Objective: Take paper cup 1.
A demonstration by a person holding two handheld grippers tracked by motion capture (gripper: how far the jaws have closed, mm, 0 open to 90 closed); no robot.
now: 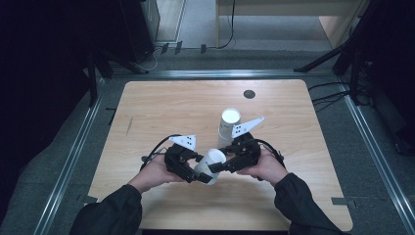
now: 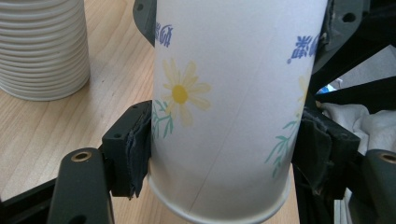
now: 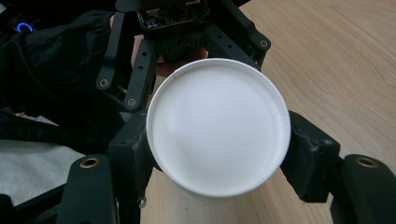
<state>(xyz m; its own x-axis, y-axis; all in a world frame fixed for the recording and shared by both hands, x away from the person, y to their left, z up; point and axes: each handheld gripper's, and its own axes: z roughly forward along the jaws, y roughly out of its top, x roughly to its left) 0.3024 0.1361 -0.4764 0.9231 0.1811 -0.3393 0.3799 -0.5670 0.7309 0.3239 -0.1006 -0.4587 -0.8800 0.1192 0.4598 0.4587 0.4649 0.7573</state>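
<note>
White paper cup (image 1: 211,165), printed with a yellow daisy, green sprigs and small blue marks, is held off the tabletop between the two grippers, near the front edge and about midway between the side edges. In the high view it lies tilted, one end turned up and toward the far edge. In the left gripper view (image 2: 233,107) the print reads upside down and a rolled rim sits at the bottom of the picture. In the right gripper view (image 3: 217,133) a round white end of the cup faces the camera, ringed by a thin raised lip.

Left gripper (image 1: 183,164): black, two-jawed, grey three-cornered plate on top. Its padded jaws are narrowed onto the cup wall from both sides, pads pressing just above the rolled rim (image 2: 219,154).

Right gripper (image 1: 230,164): also black, with the same plate. Its jaws clamp the cup's other end, one pad on each side of the round end (image 3: 217,149).

A hand in a dark sleeve holds each gripper; left hand (image 1: 155,174), right hand (image 1: 266,169).

Tall stack of white paper cups (image 1: 228,126) stands upright just beyond the right gripper, toward the middle of the light wooden tabletop (image 1: 161,107); its ribbed rims show in the left gripper view (image 2: 42,46).

Small dark round disc (image 1: 249,94) lies near the far edge, right of centre.
</note>
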